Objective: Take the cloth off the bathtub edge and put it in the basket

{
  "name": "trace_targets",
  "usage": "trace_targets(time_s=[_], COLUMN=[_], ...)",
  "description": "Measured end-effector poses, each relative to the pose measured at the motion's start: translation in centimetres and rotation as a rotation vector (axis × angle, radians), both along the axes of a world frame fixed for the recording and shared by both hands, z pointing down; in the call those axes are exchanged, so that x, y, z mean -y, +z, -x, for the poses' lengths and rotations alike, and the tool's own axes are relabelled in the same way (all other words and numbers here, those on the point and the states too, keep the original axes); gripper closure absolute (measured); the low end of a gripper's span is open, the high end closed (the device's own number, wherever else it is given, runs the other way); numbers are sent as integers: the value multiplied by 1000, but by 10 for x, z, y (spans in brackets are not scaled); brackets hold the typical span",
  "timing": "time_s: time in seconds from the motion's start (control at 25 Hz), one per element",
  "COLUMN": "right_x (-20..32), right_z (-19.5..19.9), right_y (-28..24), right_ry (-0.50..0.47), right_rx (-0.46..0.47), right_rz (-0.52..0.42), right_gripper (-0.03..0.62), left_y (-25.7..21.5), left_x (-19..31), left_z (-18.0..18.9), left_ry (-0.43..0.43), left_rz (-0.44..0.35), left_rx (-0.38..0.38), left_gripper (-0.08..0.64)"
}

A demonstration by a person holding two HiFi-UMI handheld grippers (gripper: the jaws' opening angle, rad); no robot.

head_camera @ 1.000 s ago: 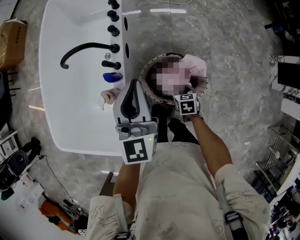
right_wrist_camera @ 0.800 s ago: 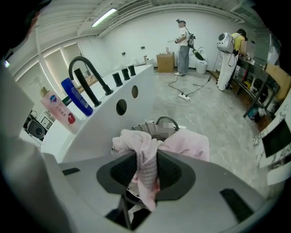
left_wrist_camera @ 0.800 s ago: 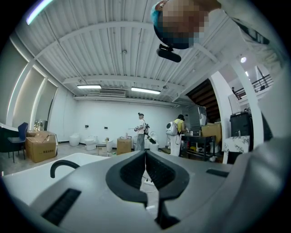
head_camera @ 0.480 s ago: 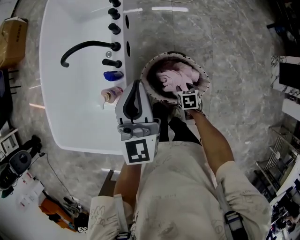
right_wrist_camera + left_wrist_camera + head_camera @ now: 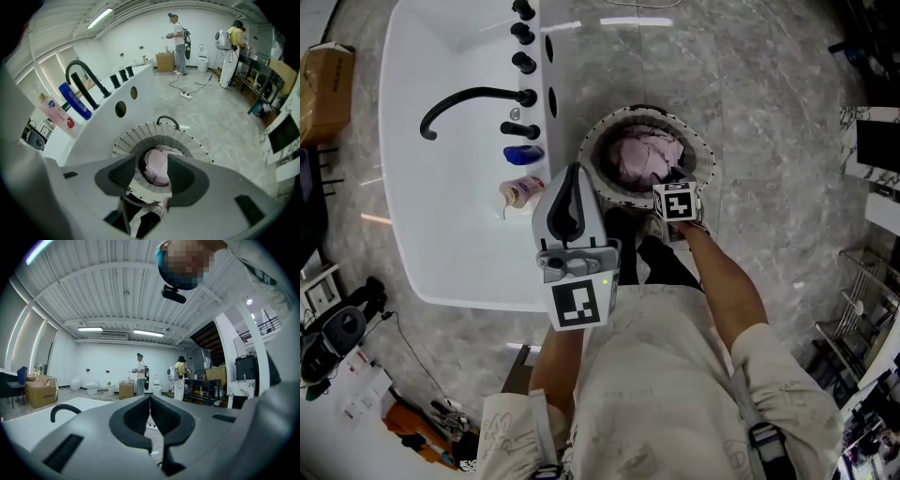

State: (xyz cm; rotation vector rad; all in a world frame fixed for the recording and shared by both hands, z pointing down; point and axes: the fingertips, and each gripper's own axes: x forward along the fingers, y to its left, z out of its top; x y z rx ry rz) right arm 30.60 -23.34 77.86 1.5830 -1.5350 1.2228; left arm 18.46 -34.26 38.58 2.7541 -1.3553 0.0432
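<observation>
Person seen from above, pale cream short-sleeved shirt (image 5: 656,375) with faint line print, grey shoulder straps (image 5: 746,405) with a dark buckle, left gripper (image 5: 571,171) a light grey shell, black ribbed fingers (image 5: 135,416), black-and-white marker cube (image 5: 578,303), right gripper (image 5: 154,164) alike.

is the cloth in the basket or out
In. The pink cloth lies bunched inside the basket, below its rim, in both head and right gripper views.

We see a grey marble floor (image 5: 787,122), white walls (image 5: 103,359), a ribbed white ceiling (image 5: 117,287) with strip lights (image 5: 148,333), cardboard boxes (image 5: 41,391) at the left, and toilets (image 5: 90,387) by the far wall.
</observation>
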Motion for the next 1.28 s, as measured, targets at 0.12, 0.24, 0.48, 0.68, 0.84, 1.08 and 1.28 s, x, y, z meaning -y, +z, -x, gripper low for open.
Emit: trace_targets(time_s=[0.12, 0.24, 0.48, 0.68, 0.84, 1.08, 1.28], right_x=[-1, -1, 3, 7, 7, 3, -5], right_z=[0, -3, -4, -4, -3, -4, -8], right_y=[-7, -19, -62, -113, -162, -234, -300], right_ry=[4, 9, -6, -51, -88, -94, -131], right_rx=[3, 2, -9, -48, -79, -82, -105], right_rz=[-23, -64, -202, -347, -462, -626, -769], right_gripper=[396, 396, 396, 397, 396, 397, 397], left_y=[-2, 0, -9, -15, -24, -34, -46], left_x=[-6, -13, -30, -44, -56, -78, -100], left_z=[0, 3, 3, 8, 16, 25, 28], left_ry=[-2, -20, -30, -57, -90, -132, -151], left_rz=[1, 12, -9, -5, -9, -24, -46], left_rx=[4, 28, 17, 13, 18, 14, -3], left_gripper=[557, 557, 557, 557, 557, 557, 557])
